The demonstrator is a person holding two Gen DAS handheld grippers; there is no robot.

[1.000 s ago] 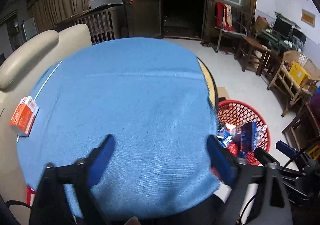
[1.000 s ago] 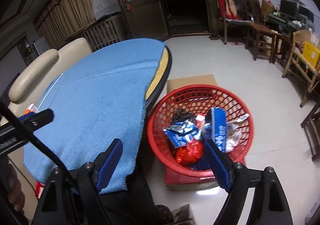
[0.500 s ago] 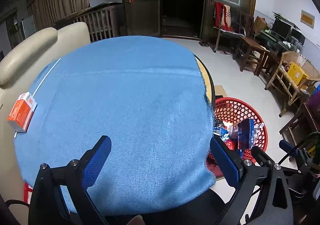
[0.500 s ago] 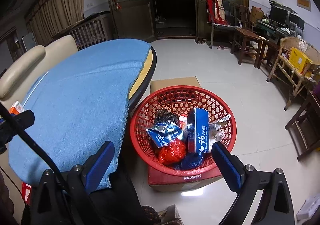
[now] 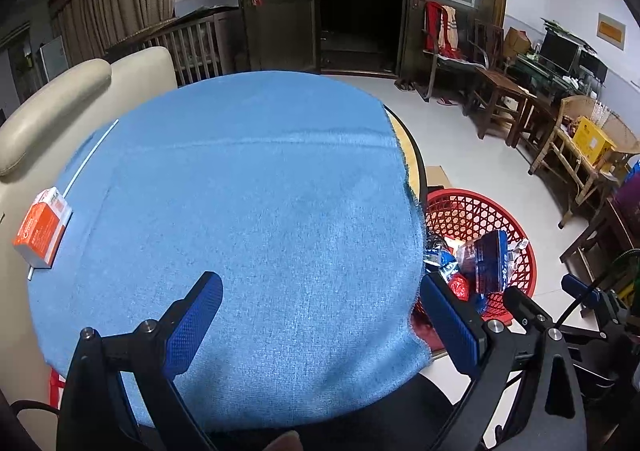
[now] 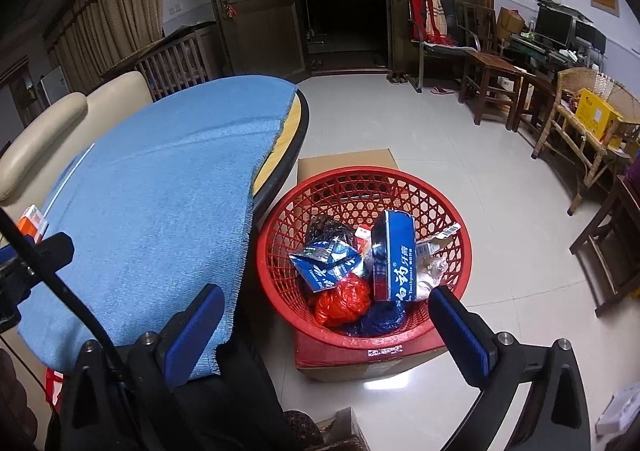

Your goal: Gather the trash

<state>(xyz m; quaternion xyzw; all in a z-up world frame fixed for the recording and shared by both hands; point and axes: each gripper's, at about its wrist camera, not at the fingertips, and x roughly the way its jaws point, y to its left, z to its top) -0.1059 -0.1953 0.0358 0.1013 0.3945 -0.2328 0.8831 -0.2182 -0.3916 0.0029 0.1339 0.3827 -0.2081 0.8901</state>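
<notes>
We begin with the table [image 5: 416,155], round and almost wholly covered by a blue cloth [image 5: 248,211], which carries nothing across its middle. Beside it on the floor stands the red basket [image 6: 276,235], set on a cardboard box [image 6: 344,163] and already loaded: a blue toothpaste box [image 6: 394,255], a blue wrapper [image 6: 328,265], a red crumpled bag [image 6: 344,301] and some smaller scraps. So most of the collecting looks done to us. What remains, as far as we can see, is a small orange carton [image 5: 42,227] lying at the far left edge of the cloth (whether it counts as trash we cannot say).

The left gripper [image 5: 320,315] hangs over the near side of the cloth, fingers spread wide and holding nothing. The right gripper [image 6: 324,331] sits above the near rim of the basket, likewise wide apart and empty.

Against the frame of a second ago, both grippers have drawn back and up a little: the table and basket show more fully, the right gripper's view now takes in the whole basket, and nothing in it has shifted.
</notes>
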